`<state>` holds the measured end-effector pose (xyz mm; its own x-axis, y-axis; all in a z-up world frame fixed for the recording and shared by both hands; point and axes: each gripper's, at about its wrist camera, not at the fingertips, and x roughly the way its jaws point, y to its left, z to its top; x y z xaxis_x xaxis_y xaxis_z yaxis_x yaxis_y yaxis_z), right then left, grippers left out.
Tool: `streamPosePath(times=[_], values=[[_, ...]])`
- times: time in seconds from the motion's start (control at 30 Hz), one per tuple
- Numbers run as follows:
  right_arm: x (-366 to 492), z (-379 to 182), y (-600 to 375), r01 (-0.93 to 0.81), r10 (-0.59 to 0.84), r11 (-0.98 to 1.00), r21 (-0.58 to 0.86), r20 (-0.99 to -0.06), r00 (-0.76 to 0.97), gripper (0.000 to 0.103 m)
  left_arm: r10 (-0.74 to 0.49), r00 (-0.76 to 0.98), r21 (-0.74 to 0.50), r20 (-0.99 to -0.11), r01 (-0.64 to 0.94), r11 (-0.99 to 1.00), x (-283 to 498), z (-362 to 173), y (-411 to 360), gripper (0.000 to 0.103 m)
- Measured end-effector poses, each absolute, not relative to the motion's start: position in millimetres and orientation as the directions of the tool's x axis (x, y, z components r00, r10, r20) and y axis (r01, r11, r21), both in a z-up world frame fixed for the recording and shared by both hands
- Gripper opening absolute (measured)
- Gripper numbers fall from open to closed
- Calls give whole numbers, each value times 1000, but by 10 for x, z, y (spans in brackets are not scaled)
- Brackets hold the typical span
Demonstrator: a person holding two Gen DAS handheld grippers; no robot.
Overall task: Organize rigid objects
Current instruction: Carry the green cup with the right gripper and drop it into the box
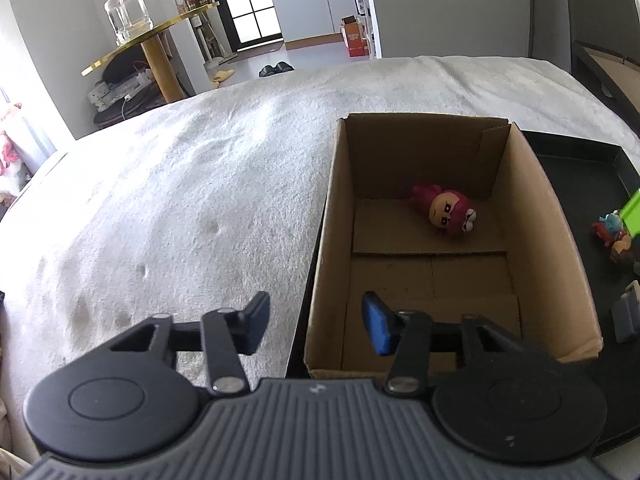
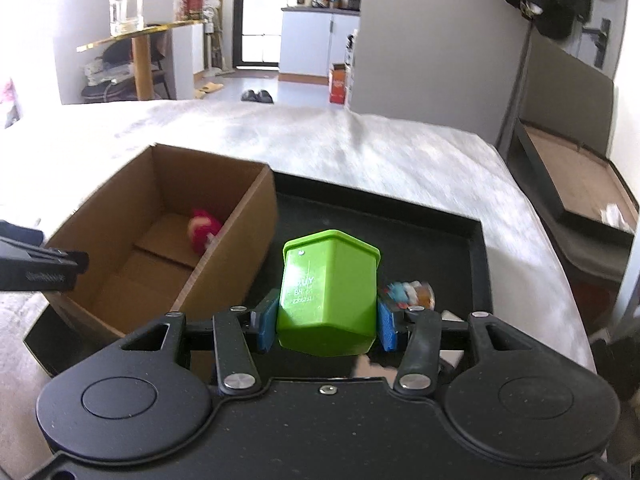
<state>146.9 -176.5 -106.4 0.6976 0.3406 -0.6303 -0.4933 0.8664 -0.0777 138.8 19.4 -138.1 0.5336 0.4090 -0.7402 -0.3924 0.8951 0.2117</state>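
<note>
Green cup (image 2: 330,292): hard plastic, squarish body with rounded corners, rim lip at the far end, base toward the camera with faint moulded lettering. Tipped on its side, off the tray, clamped between the blue pads of the right gripper (image 2: 327,322); jaws closed on its two flanks. It hangs above the black tray (image 2: 440,220), just right of the cardboard box (image 2: 240,240).

Box: open top, standing on the left part of the tray. One item already inside, a pink doll (image 1: 446,210) lying on its side at the far end of the box floor. The rest of the floor is bare cardboard.

Progress, as I judge it: early. One thing is boxed and the cup is in hand, not yet over the opening. Small colourful figures (image 2: 408,294) remain on the tray behind the cup, blurred, count unclear; a few more bits lie at the right tray edge in the left view.

Left gripper (image 1: 316,326): jaws apart, holding nothing, straddling the box's near left wall.

Tray and box sit on a bed with a white fuzzy blanket (image 1: 180,184).
</note>
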Motion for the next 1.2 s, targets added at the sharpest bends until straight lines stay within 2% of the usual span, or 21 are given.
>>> streamPosePath(times=[0.07, 0.13, 0.27, 0.63, 1.03, 1.1, 1.2], values=[[1477, -1039, -1707, -506, 357, 859, -74, -622, 697, 47, 402, 533, 202, -744, -394, 897, 1384, -1394, 225, 36], [1491, -1021, -1645, -520, 374, 851, -68, -616, 693, 47, 393, 537, 189, -746, -396, 899, 1378, -1399, 260, 32], [1490, -990, -1509, -542, 394, 837, -74, -606, 691, 47, 372, 557, 168, -742, -384, 908, 1354, -1406, 278, 12], [1516, -886, -1162, -591, 448, 804, -73, -578, 681, 47, 336, 595, 126, -730, -366, 922, 1321, -1393, 329, 11], [1553, -987, -809, -649, 471, 756, -83, -620, 628, 48, 306, 611, 96, -730, -352, 931, 1303, -1396, 387, 10], [1564, -978, -787, -642, 463, 763, -77, -628, 625, 49, 303, 610, 94, -732, -350, 932, 1300, -1401, 390, 10], [1560, -964, -795, -631, 459, 773, -65, -629, 627, 55, 302, 608, 94, -734, -350, 932, 1302, -1403, 383, 10]])
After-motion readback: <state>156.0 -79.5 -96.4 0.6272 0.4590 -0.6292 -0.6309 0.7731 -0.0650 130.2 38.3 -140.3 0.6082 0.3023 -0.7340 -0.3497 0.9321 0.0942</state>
